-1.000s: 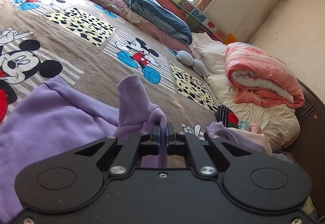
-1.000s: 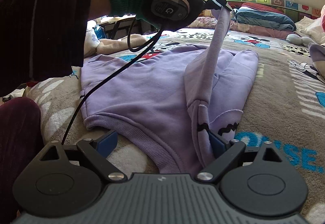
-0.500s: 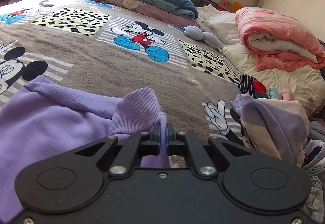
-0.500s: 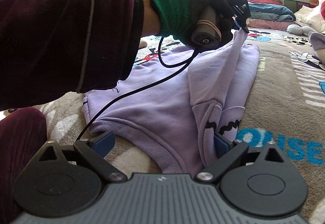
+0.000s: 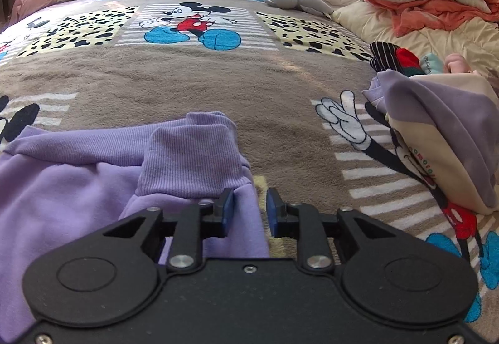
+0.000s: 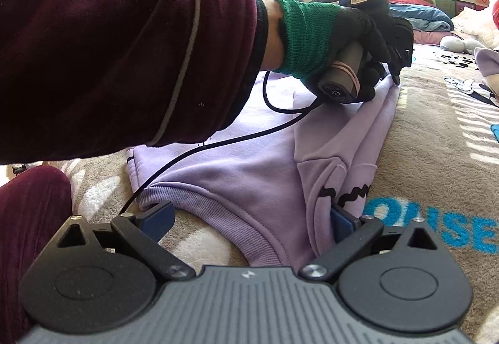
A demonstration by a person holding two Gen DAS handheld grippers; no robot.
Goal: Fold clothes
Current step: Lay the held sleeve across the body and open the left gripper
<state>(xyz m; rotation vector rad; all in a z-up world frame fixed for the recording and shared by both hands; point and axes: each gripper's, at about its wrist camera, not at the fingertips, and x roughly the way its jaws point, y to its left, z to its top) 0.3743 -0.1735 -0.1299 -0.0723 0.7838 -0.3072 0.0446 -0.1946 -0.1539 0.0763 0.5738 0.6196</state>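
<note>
Lilac sweatshirt (image 6: 243, 169) sleeve cuff (image 5: 193, 159): lowered onto garment, previously lifted | left gripper (image 5: 246, 211): jaws opening, cuff released | right gripper (image 6: 249, 219): jaws spread wide, unchanged

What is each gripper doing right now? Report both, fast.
Left gripper: jaws opening, letting go of the lilac sleeve; its edge lies between them.
Right gripper: open wide over the lilac sweatshirt hem, gripping nothing.

Both wrist views sit low over the bed (image 5: 193, 78), sharing the purple sweatshirt (image 6: 249, 169); right view faces the left hand (image 6: 349, 41).
</note>
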